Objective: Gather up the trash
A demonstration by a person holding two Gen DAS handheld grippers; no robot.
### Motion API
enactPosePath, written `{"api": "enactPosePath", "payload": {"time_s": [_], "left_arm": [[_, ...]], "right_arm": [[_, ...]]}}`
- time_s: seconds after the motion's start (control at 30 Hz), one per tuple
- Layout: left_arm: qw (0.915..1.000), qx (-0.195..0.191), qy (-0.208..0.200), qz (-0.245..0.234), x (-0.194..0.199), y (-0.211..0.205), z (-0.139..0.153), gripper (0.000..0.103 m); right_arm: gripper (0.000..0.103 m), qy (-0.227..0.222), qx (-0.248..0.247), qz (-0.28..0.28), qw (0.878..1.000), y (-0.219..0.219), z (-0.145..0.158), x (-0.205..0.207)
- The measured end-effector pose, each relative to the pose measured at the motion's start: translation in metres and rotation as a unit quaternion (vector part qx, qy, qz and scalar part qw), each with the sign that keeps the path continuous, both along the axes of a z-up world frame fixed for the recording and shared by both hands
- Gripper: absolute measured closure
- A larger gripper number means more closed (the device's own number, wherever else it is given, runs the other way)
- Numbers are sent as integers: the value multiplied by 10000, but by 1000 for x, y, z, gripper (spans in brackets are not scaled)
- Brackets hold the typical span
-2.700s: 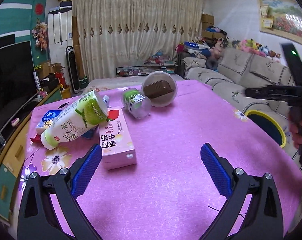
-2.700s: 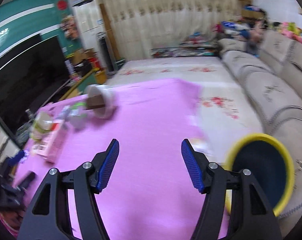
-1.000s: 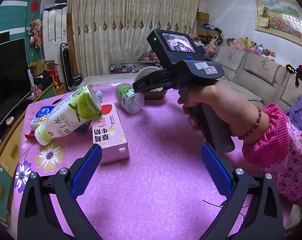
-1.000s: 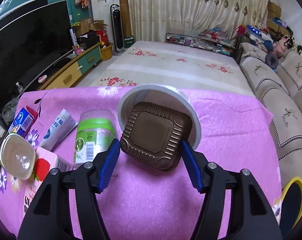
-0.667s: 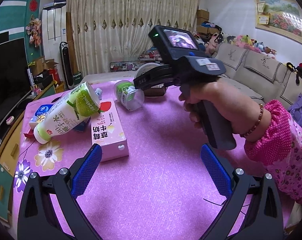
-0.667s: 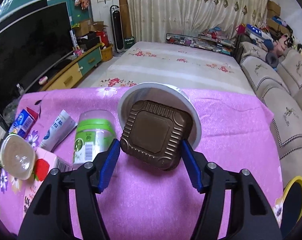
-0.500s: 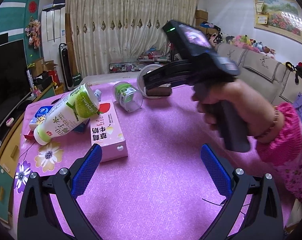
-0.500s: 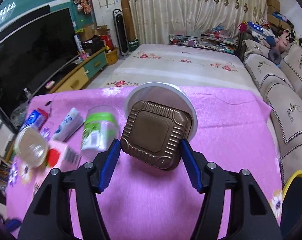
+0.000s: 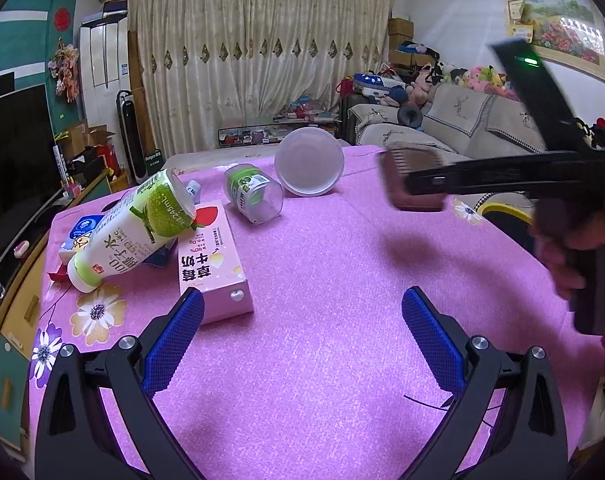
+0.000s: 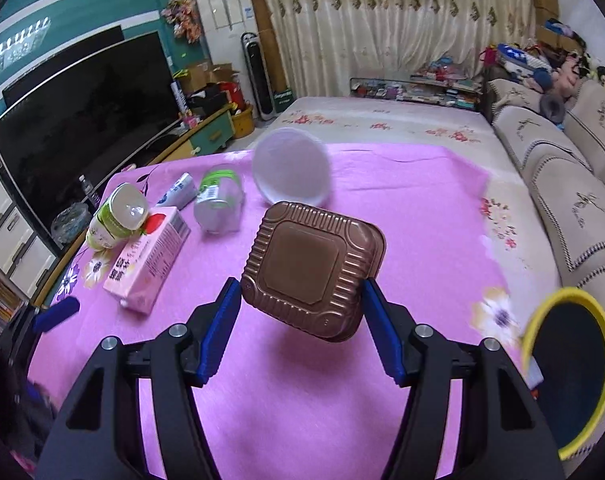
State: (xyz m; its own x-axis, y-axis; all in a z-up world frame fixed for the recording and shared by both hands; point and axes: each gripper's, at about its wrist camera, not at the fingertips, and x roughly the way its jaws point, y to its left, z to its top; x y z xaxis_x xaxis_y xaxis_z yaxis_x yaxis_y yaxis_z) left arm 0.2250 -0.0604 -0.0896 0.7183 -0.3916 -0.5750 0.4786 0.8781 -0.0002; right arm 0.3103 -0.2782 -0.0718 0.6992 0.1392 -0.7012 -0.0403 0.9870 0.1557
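My right gripper [image 10: 302,304] is shut on a brown ribbed square tray [image 10: 312,270], lifted clear of the pink tablecloth [image 10: 422,216]. From the left wrist the same brown tray [image 9: 412,180] hangs blurred at the right, gripped by the right gripper [image 9: 418,184], which a hand holds. A yellow-rimmed dark bin [image 10: 570,364] stands low beside the table at the right. My left gripper [image 9: 302,328] stays open above the cloth, with nothing between its fingers. A clear round lid [image 9: 308,166] stands on edge at the far side.
Left on the cloth lie a pink milk carton [image 9: 210,262], a green-and-white bottle [image 9: 136,228], a green-labelled jar [image 9: 252,198] and a small blue pack [image 9: 80,230]. A sofa [image 10: 562,184] runs along the right. A television [image 10: 82,120] stands to the left.
The right gripper lifted the brown tray out of the clear lid and carried it right, toward the bin. The lid stays on the table. The left gripper held still.
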Motion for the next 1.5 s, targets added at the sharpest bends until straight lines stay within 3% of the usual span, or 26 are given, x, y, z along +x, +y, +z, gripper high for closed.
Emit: {"api": "enactPosePath", "payload": {"time_s": [0.23, 0.43, 0.63, 0.93, 1.23, 1.4, 1.5], "left_arm": [[10000, 25, -37, 0, -1, -1, 0, 5], [10000, 41, -38, -40, -2, -3, -1, 5], [9999, 62, -35, -102, -3, -5, -2, 5], [9999, 40, 26, -142, 0, -5, -3, 5], [9998, 60, 40, -163, -1, -7, -3, 5], [9983, -205, 416, -360, 3, -14, 7, 5], [9980, -113, 432, -450, 6, -28, 15, 5]], "right_arm": [[44, -18, 24, -864, 9963, -80, -6, -49], [43, 287, -57, -2099, 9773, -179, -34, -87], [43, 668, -124, -2672, 9613, -233, -68, -100], [42, 937, -188, -2880, 9529, -248, -92, -94], [38, 887, -203, -2794, 9559, -240, -88, -90], [38, 819, -238, -2714, 9587, -234, -81, -91], [37, 731, -274, -2690, 9600, -233, -76, -92]]}}
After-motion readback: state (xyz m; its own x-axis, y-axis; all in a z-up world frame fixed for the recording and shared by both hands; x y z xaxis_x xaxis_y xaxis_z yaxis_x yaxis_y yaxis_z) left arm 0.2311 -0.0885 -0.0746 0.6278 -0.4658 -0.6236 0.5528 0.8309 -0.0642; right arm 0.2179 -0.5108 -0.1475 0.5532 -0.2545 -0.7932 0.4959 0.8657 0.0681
